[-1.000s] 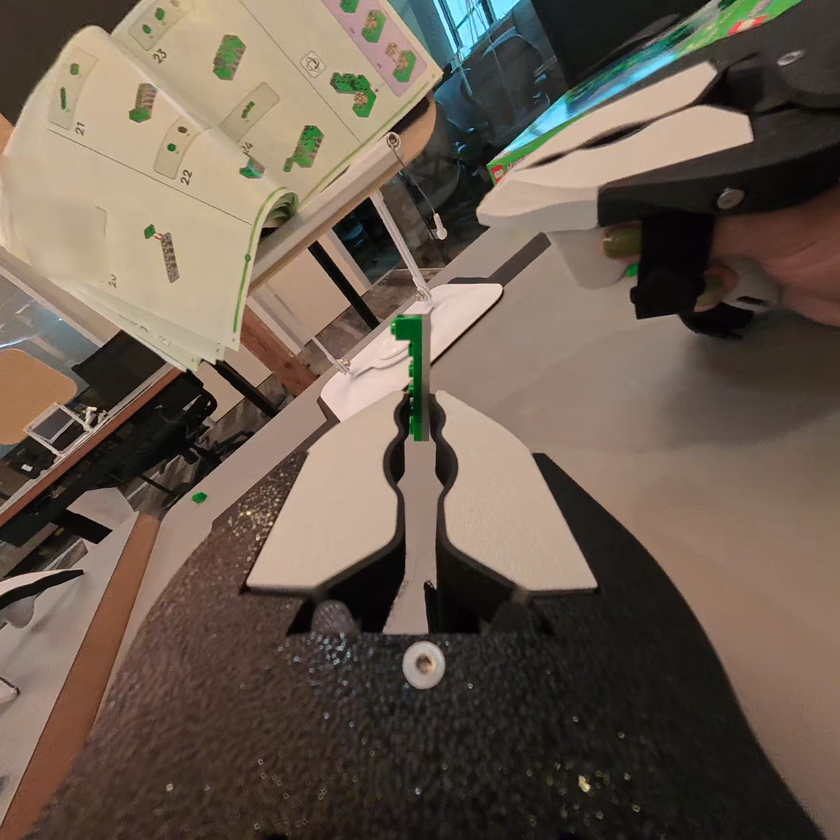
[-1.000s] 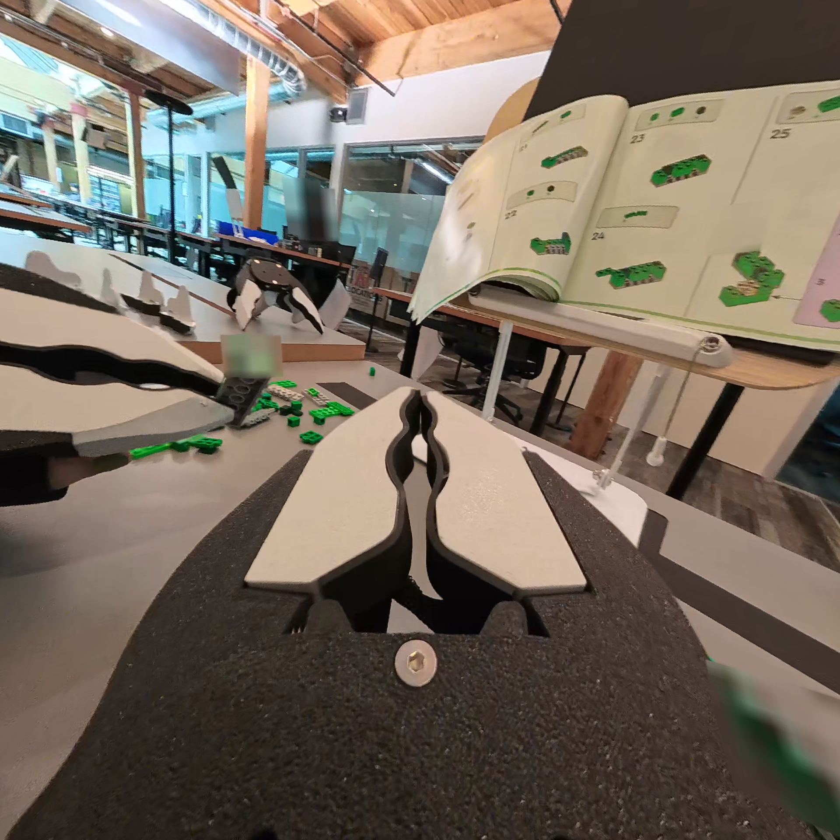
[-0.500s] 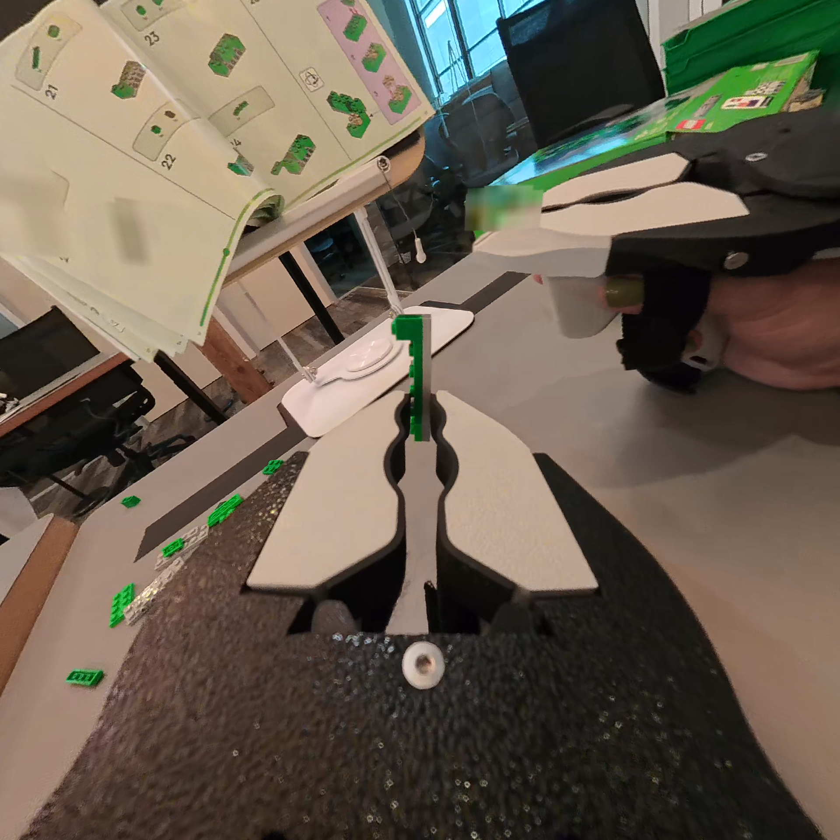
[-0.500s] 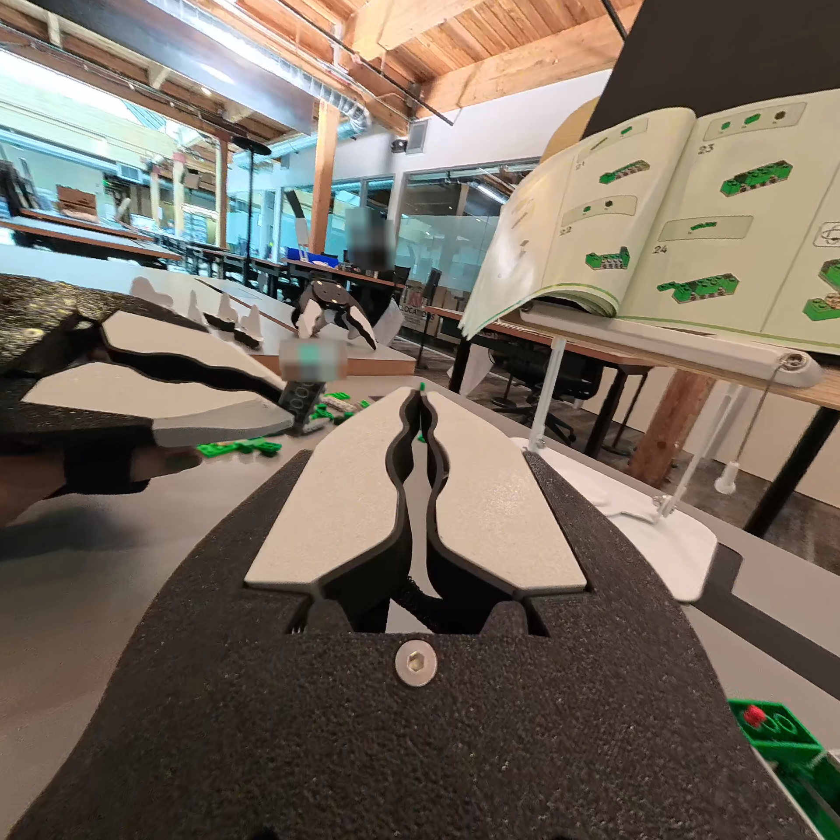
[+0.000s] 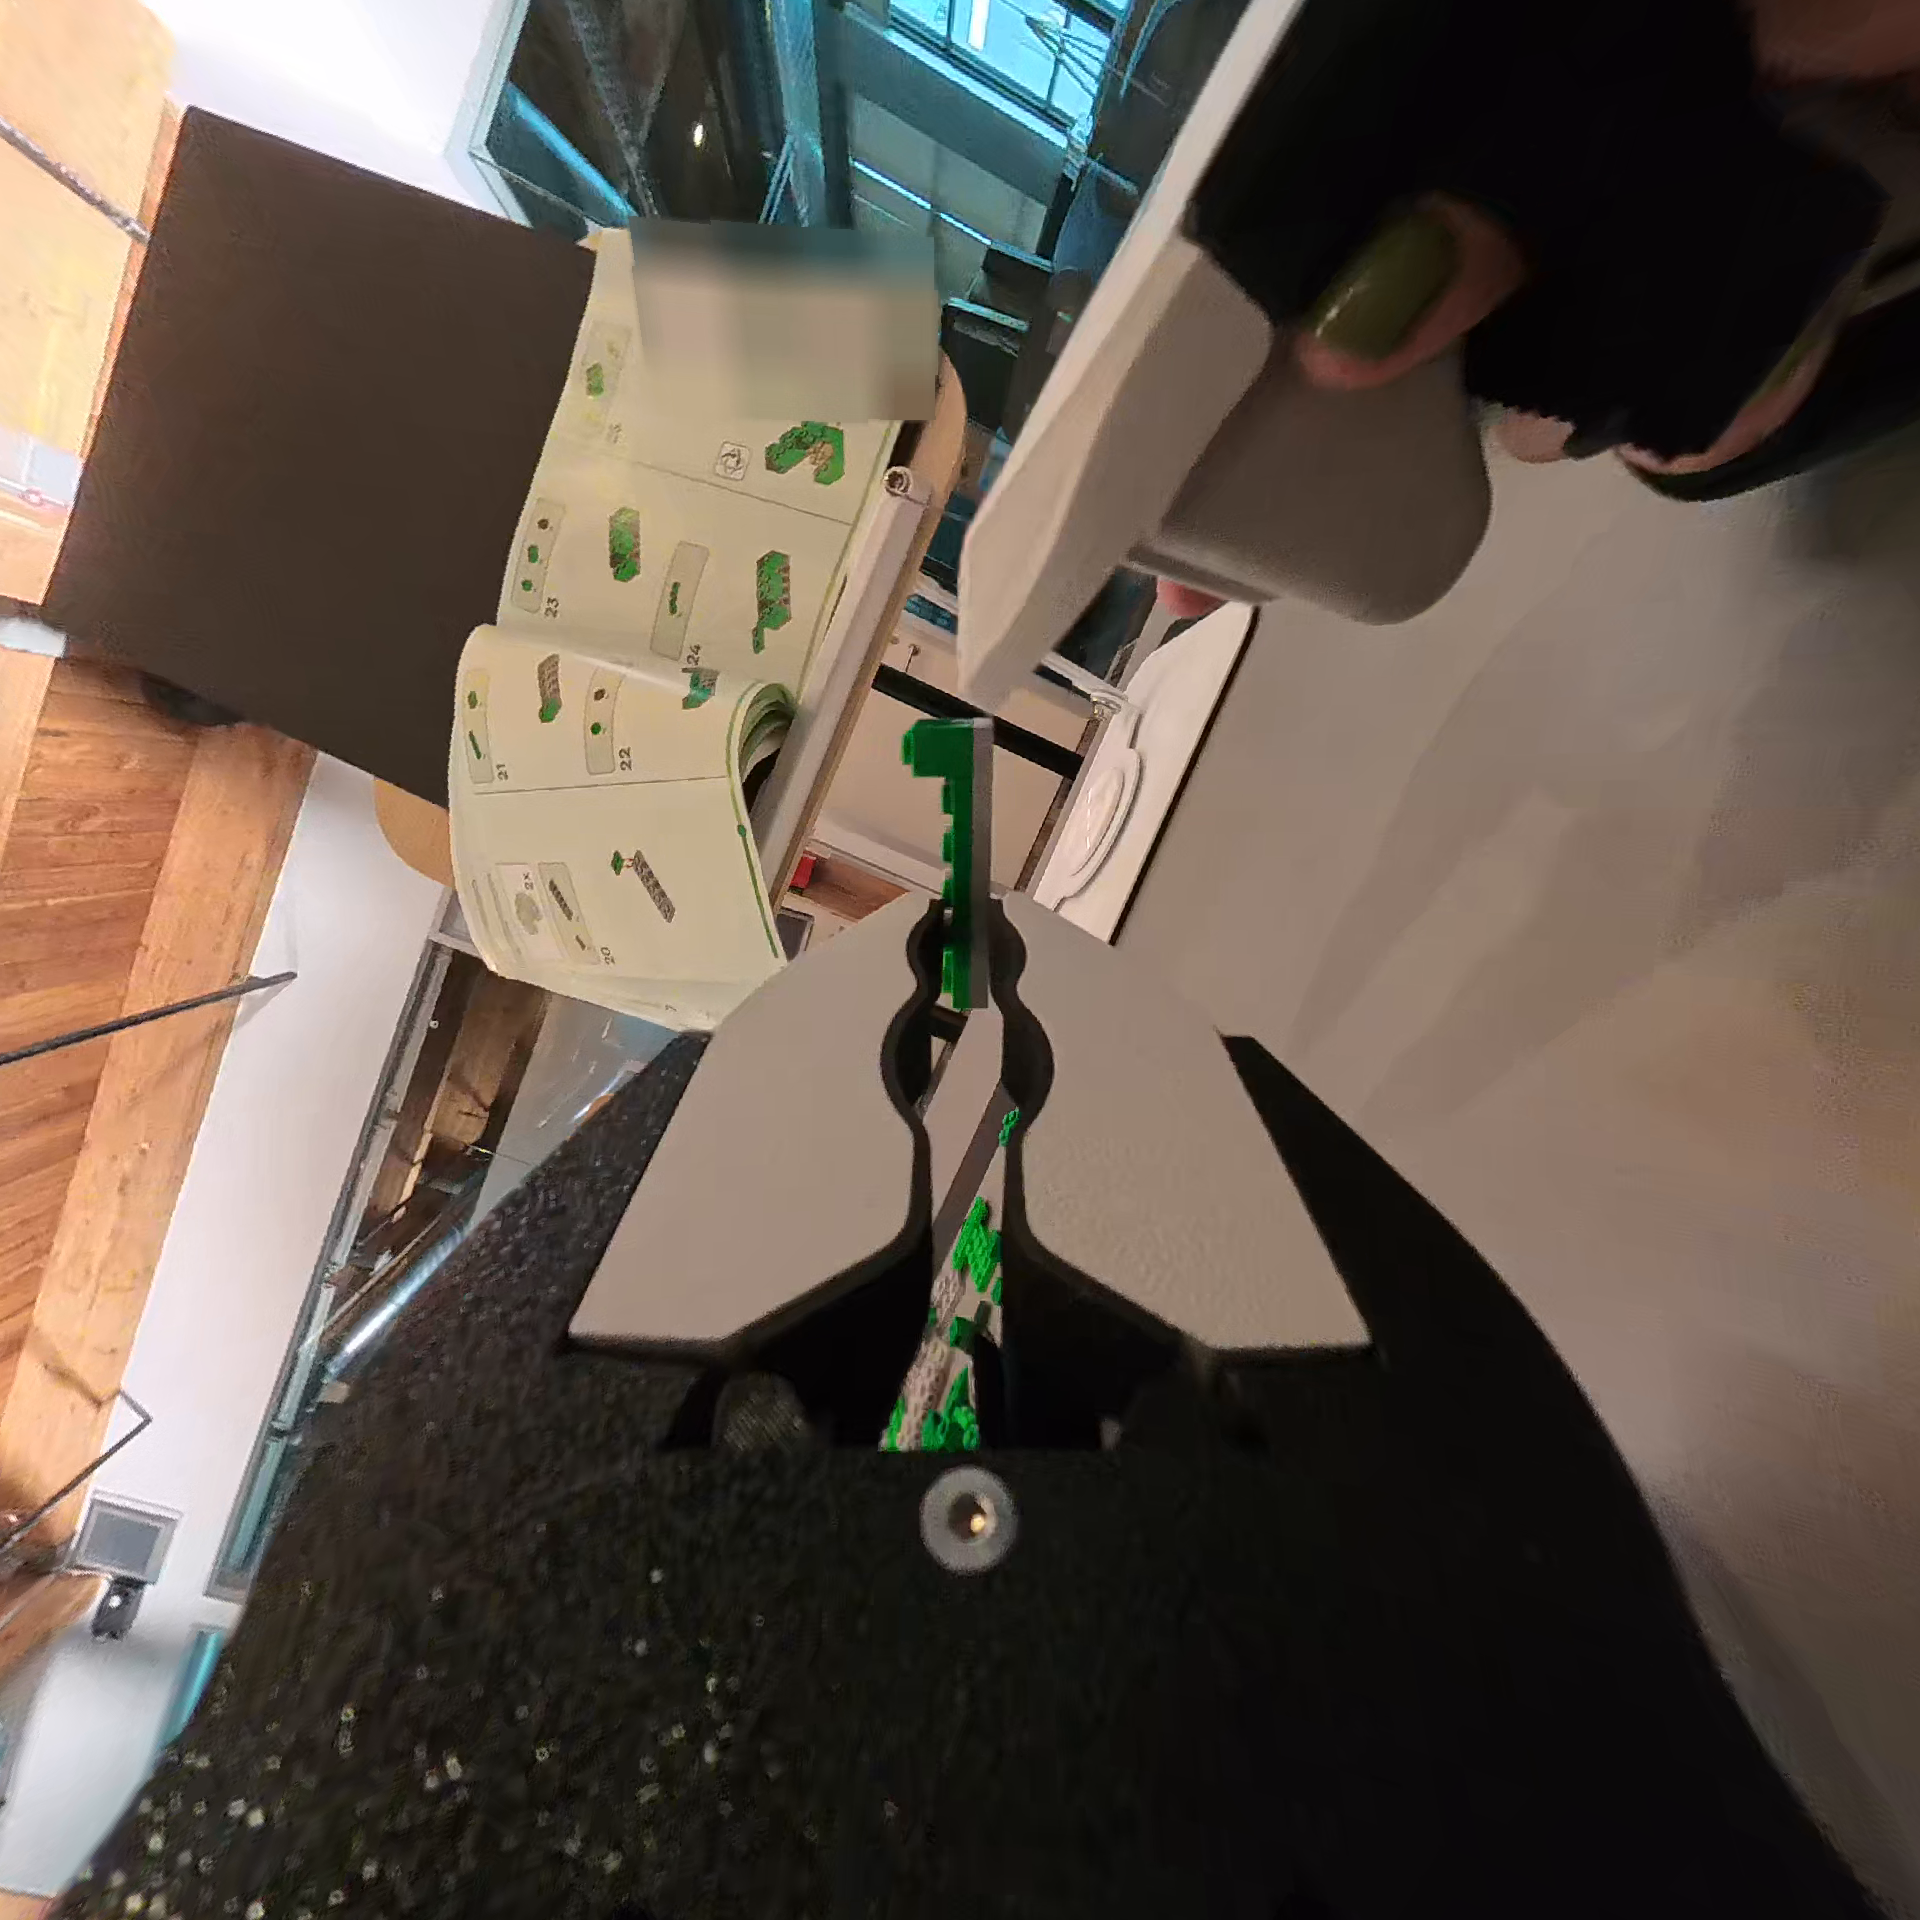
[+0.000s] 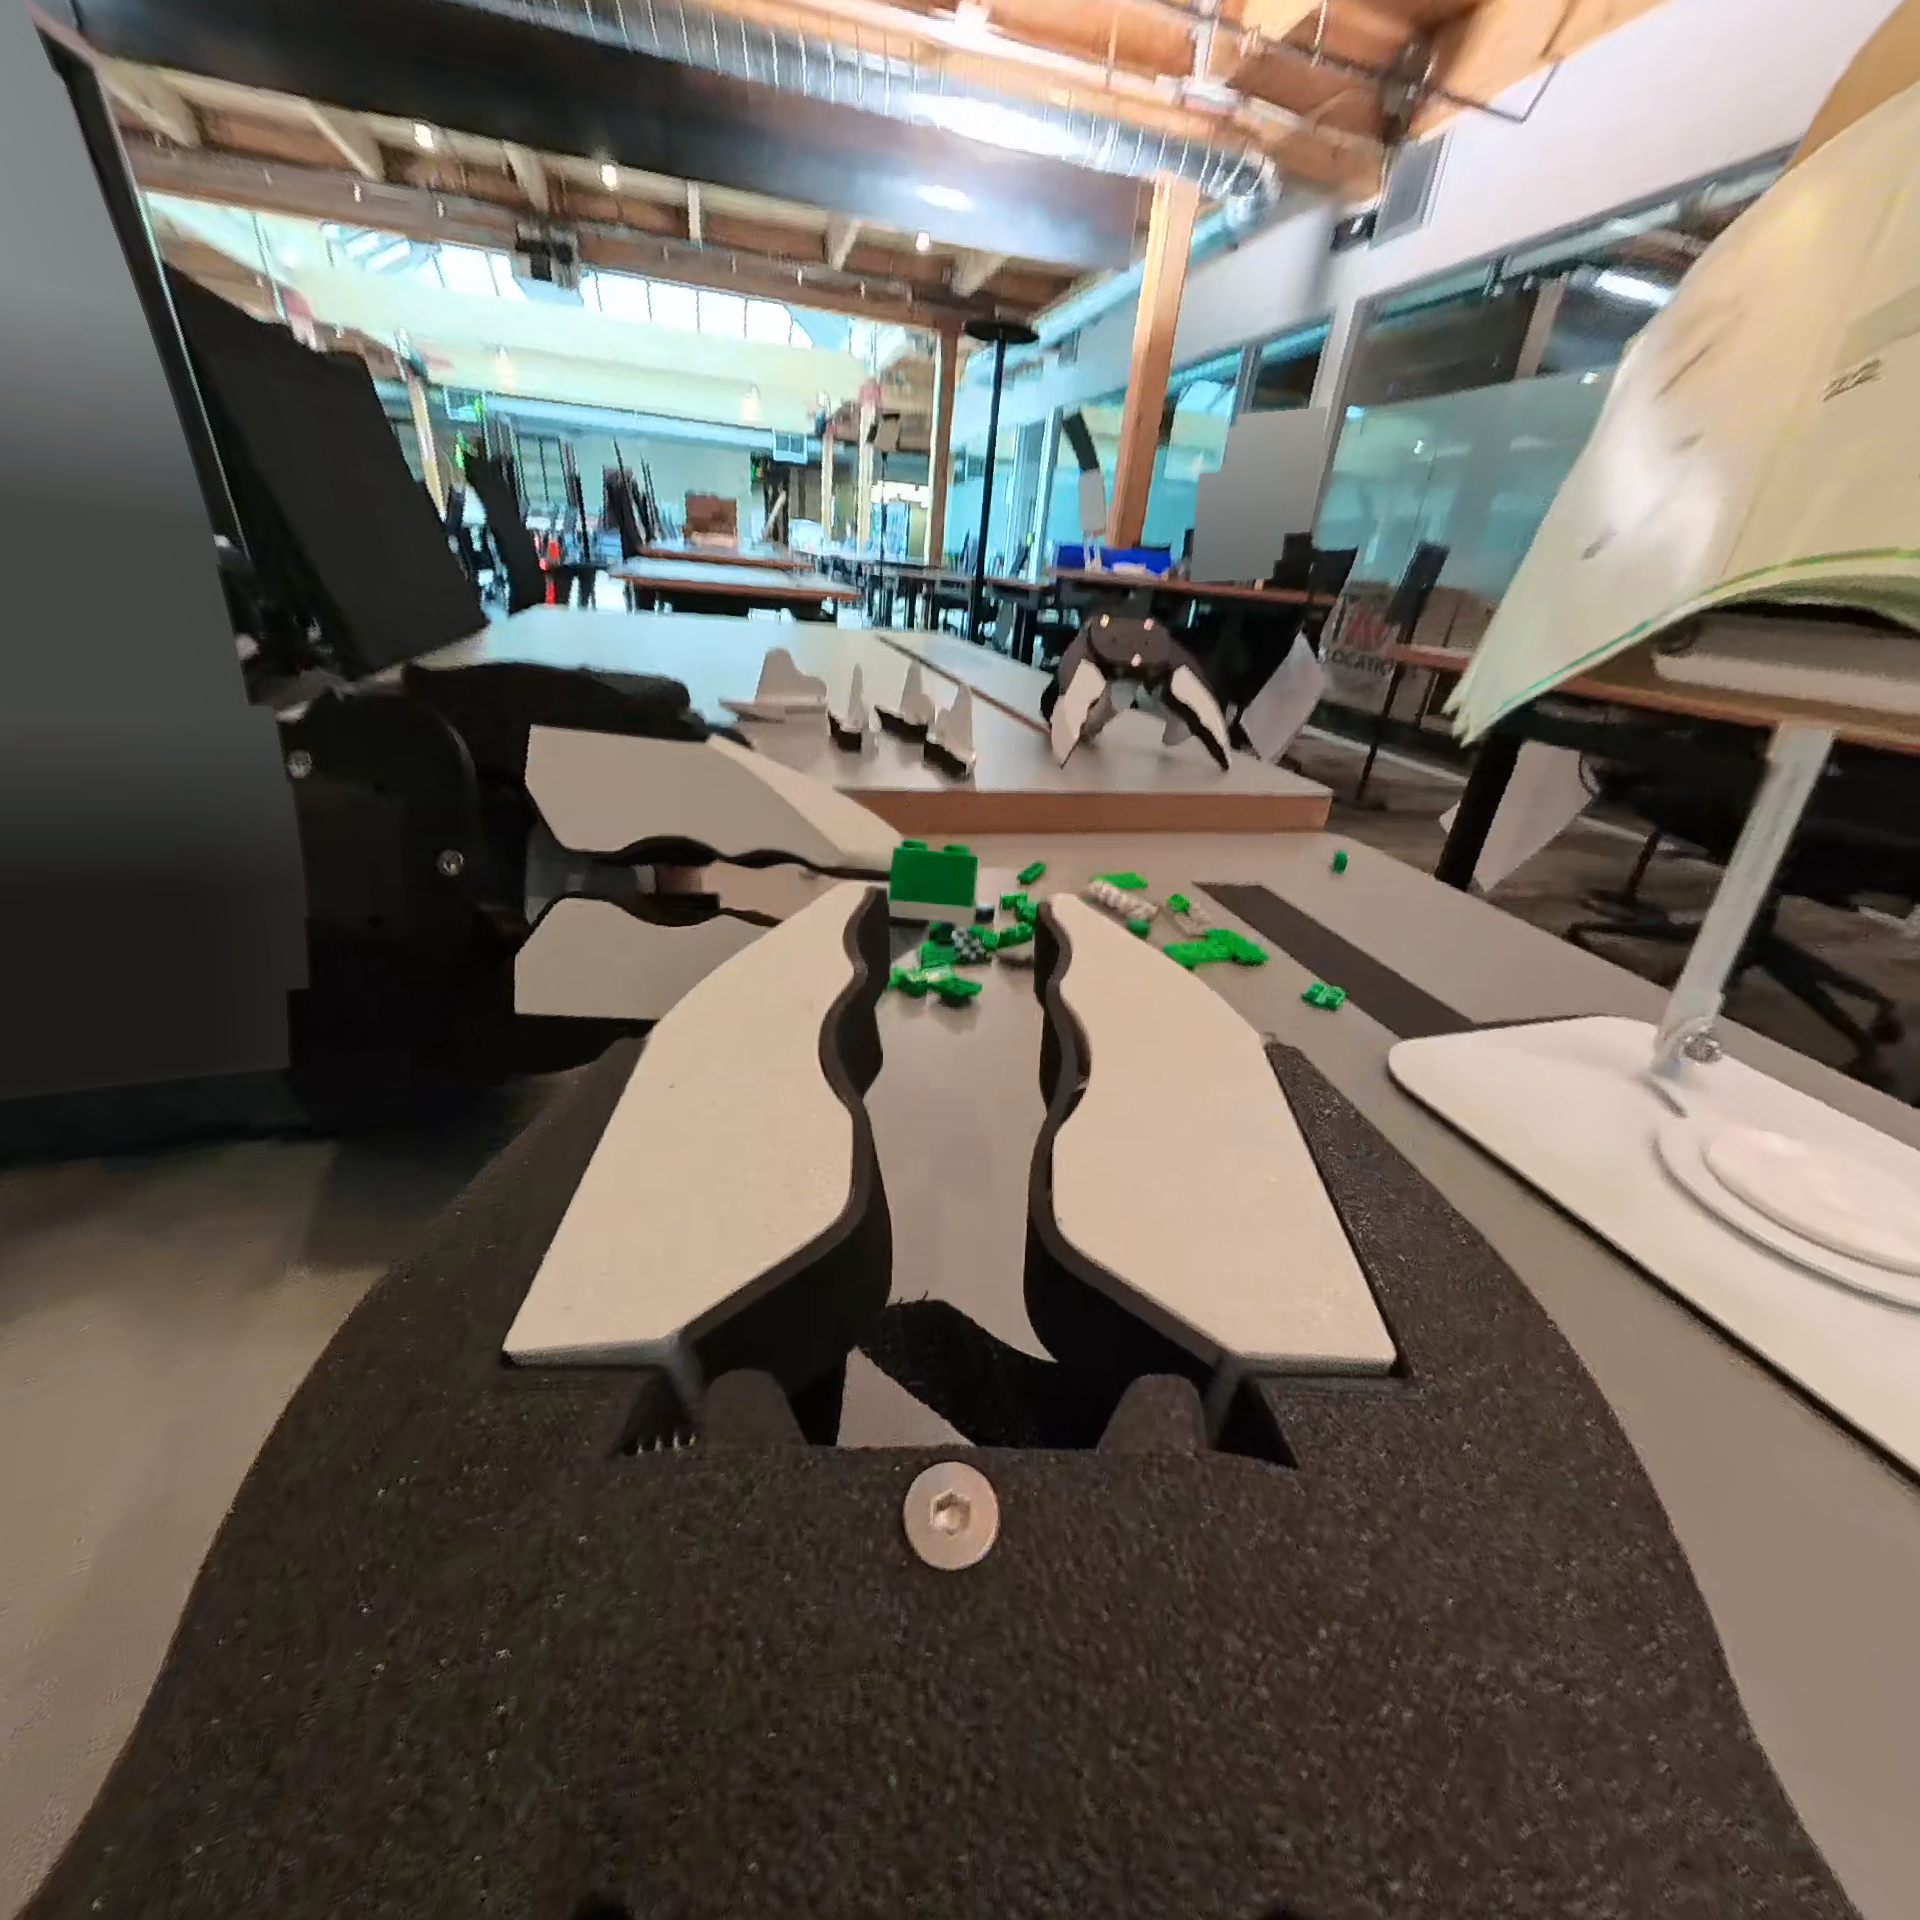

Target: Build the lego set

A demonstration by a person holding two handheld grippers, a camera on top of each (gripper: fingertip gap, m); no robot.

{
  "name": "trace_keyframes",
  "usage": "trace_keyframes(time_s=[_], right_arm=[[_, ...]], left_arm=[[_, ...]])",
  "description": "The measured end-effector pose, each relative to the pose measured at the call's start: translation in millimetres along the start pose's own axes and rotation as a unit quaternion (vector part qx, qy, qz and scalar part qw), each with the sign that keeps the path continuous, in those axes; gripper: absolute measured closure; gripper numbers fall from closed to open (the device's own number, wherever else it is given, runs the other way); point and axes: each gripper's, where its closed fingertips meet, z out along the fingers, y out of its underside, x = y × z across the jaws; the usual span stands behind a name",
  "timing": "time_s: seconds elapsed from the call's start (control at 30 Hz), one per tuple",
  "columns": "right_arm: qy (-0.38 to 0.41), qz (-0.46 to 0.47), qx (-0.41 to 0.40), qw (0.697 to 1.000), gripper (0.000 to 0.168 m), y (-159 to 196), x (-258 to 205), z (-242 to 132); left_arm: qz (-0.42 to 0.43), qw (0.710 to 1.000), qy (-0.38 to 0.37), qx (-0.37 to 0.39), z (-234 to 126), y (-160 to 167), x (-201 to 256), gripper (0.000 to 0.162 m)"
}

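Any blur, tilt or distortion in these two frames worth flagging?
Left wrist view: rolled sideways, the table smeared by motion, the held green plate sharp, a mosaic patch over the booklet. Right wrist view: wide-angle bending at the edges, booklet and near table blurred, loose bricks fairly sharp.

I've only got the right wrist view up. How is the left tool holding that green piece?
Observer: In the left wrist view, the left tool is shut on the green and grey piece by its near end only. Most of the piece sticks out past the tips.
Operator: What does it look like edge-on?
Observer: It is a thin grey plate with green plates stacked on one face, stepped thicker at the far end.
Operator: And the booklet? I just see its edge.
Observer: The instruction booklet is open, with its build-step pictures facing the left camera.
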Motion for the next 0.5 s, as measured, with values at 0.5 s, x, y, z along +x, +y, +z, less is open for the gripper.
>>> trace_keyframes(time_s=[0.5], right_arm=[[0.001, -0.014, -0.035, 0.999, 0.152, 11.1, -1.3, 3.3]], left_arm=[[-0.030, 0.999, 0.043, -0.003, 5.3, 0.2, 15.6, 0.135]])
